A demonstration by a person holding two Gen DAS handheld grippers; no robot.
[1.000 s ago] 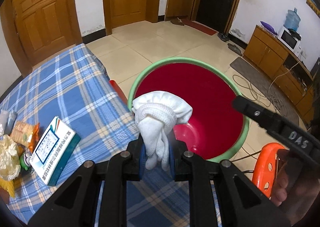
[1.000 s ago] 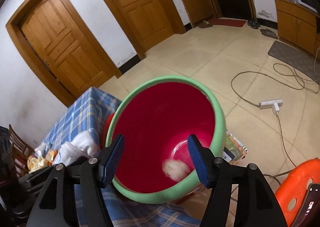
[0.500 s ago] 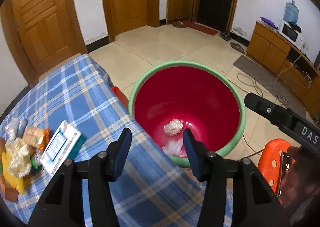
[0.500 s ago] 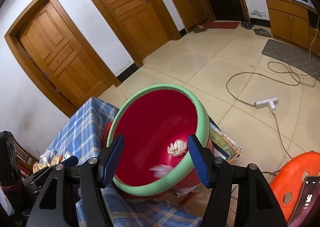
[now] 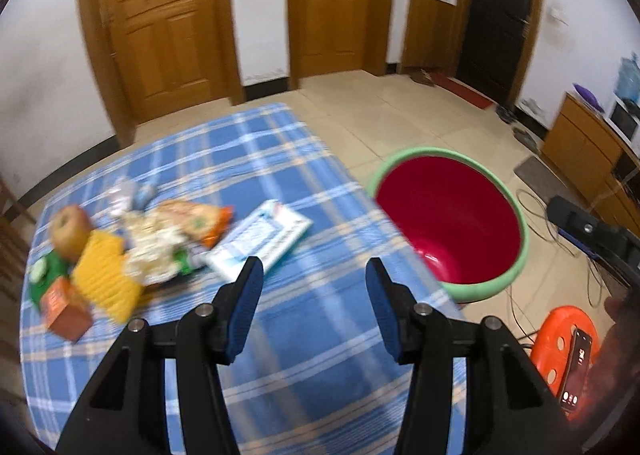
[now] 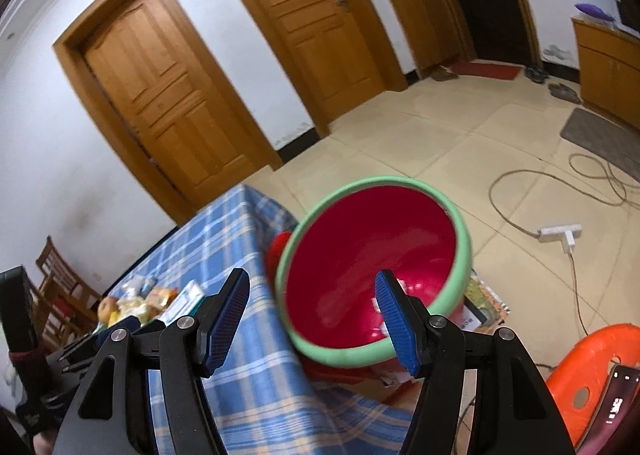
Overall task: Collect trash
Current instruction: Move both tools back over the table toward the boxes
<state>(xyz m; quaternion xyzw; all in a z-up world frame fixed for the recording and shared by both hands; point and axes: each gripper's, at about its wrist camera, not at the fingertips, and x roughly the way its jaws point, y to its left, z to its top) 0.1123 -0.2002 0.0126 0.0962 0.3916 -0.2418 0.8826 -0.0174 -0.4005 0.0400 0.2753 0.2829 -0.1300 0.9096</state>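
A red bucket with a green rim (image 5: 448, 215) stands on the floor against the right edge of the table's blue plaid cloth (image 5: 248, 159). My left gripper (image 5: 314, 267) hangs open over the cloth with nothing between its blue pads. Left of it lies a blurred heap: a white and teal box (image 5: 264, 243), a snack bag (image 5: 192, 219), a yellow wrapper (image 5: 102, 279), an orange carton (image 5: 66, 309) and an apple (image 5: 70, 231). My right gripper (image 6: 312, 277) is open and empty, above the table edge, facing the bucket (image 6: 372, 239). What lies in the bucket is blurred.
An orange plastic stool (image 5: 560, 335) with a phone (image 5: 578, 363) on it stands at the lower right. Cables and a power strip (image 6: 560, 233) lie on the tiled floor beyond the bucket. A wooden chair (image 6: 60, 283) stands behind the table. Cabinets (image 5: 584, 143) line the right wall.
My left gripper opened and let the white cloth wad drop into the bucket, then swung left over the table. My right gripper rose and drew back a little from the bucket.
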